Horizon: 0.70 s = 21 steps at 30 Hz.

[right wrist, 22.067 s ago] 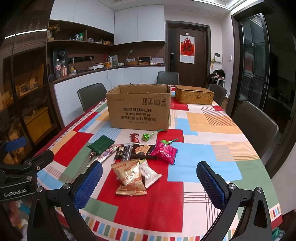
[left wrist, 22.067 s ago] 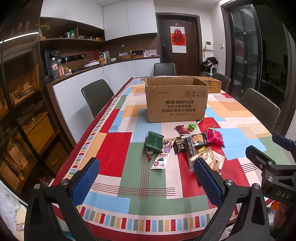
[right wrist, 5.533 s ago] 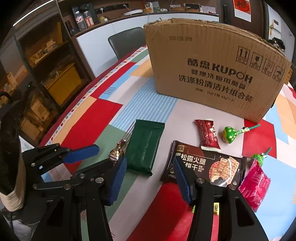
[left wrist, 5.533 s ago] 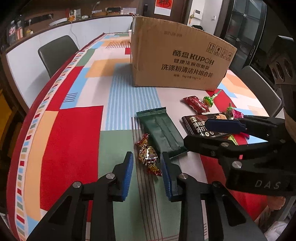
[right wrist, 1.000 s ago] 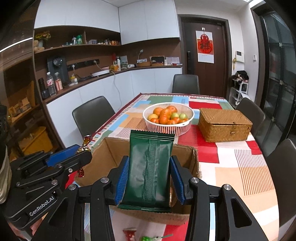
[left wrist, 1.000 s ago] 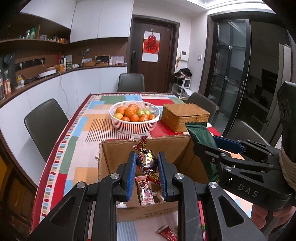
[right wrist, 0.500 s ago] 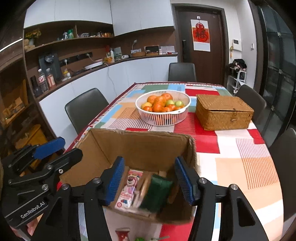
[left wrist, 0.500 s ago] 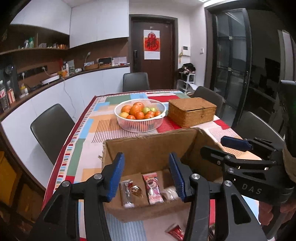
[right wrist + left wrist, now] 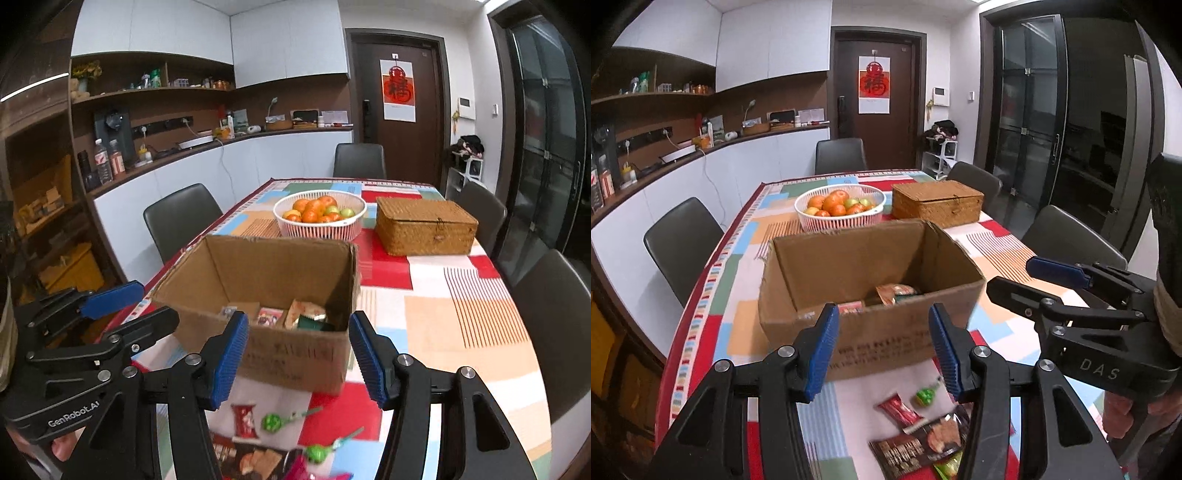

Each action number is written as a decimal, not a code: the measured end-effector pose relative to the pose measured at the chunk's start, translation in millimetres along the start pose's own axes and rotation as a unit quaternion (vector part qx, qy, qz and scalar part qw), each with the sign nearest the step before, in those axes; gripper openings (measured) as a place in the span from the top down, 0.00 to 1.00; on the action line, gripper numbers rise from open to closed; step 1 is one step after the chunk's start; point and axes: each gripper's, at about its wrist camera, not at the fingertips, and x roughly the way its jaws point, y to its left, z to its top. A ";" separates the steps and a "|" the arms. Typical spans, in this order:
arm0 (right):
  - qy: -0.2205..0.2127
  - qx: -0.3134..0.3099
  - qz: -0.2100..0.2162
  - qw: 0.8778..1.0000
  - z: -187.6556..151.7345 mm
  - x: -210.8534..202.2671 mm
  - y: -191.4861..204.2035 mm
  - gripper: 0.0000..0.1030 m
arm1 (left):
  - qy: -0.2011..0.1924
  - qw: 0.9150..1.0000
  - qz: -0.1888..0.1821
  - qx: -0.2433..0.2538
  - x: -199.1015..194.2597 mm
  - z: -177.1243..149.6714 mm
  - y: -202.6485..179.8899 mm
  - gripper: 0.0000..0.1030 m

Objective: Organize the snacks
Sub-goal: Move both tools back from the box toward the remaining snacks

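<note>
The open cardboard box (image 9: 871,332) stands on the patchwork tablecloth, with several snack packs inside, among them a green pack (image 9: 314,323) and an orange pack (image 9: 894,290). My left gripper (image 9: 882,350) hangs open and empty just before the box's near wall. Beside it my right gripper (image 9: 298,360) is open and empty too. Each gripper shows in the other's view: the right gripper (image 9: 1027,280) and the left gripper (image 9: 136,306). On the cloth in front of the box lie a red packet (image 9: 899,411), a green lollipop (image 9: 925,395), a second lollipop (image 9: 316,452) and a dark biscuit pack (image 9: 916,446).
Behind the box stand a white basket of fruit (image 9: 840,210) and a wicker chest (image 9: 936,203). Dark chairs (image 9: 679,243) ring the table. A counter and shelves run along the left wall, and glass doors stand at the right.
A second ago the left gripper held a wrapped candy and the right one the green pack over the box. Both jaws opened, the snacks dropped in, and both grippers drew back to the box's near side.
</note>
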 end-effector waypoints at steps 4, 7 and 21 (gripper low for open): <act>0.007 0.012 0.003 1.000 -14.9 -9.2 -3.1 0.44 | 0.009 1.000 -0.005 -0.003 -7.1 -11.8 -7.0 0.52; 0.017 0.028 0.007 0.999 -26.4 -13.3 -7.8 0.44 | 0.021 1.000 -0.008 -0.007 -7.4 -21.1 -10.1 0.52; 0.089 0.077 0.000 0.993 -80.2 5.4 -20.4 0.44 | 0.088 0.996 -0.009 -0.021 13.8 -68.1 -12.2 0.52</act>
